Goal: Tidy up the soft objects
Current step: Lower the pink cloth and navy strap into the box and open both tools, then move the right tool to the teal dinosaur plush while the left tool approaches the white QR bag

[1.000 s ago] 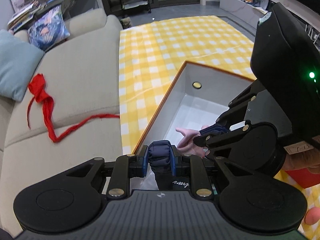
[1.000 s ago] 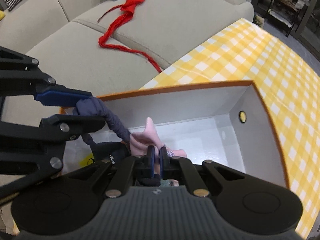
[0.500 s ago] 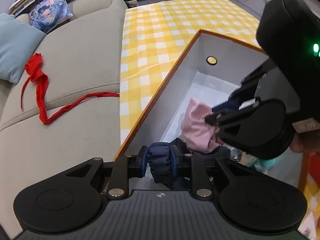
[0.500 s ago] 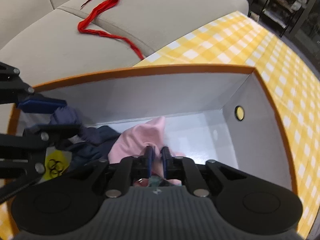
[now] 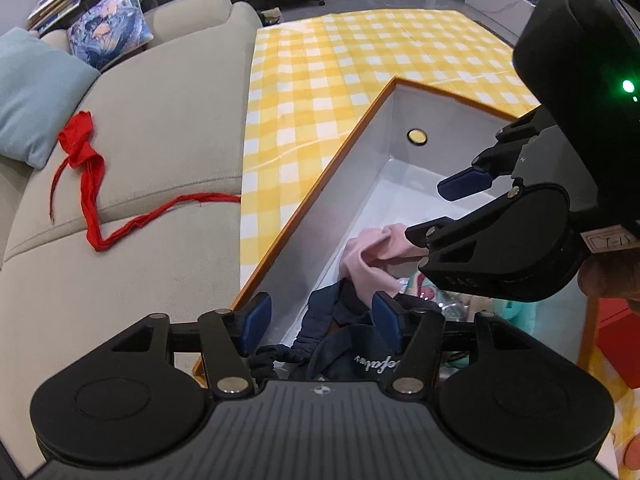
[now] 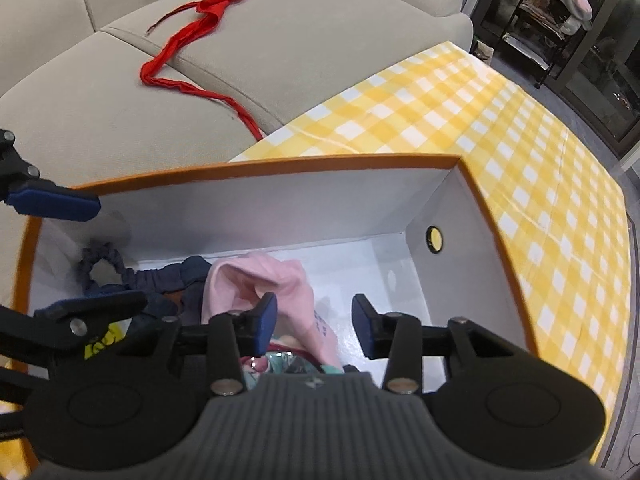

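An orange-rimmed box with white walls stands on the yellow checked cloth. A navy garment lies in its near corner, under my left gripper, whose jaws are opening with no pad pressing on it. A pink cloth rests loose beside the navy one. My right gripper hovers over it with its jaws opening; the left pad is close to the pink fabric, not gripping it. A red cloth strip sprawls on the sofa.
The beige sofa runs along the table's left side with a light blue cushion and a patterned one. Teal and patterned items lie lower in the box. The far half of the box floor is bare.
Both grippers have opened. The left one sank into the box and let go of the navy garment; the right one released the pink cloth, which now lies in the box.
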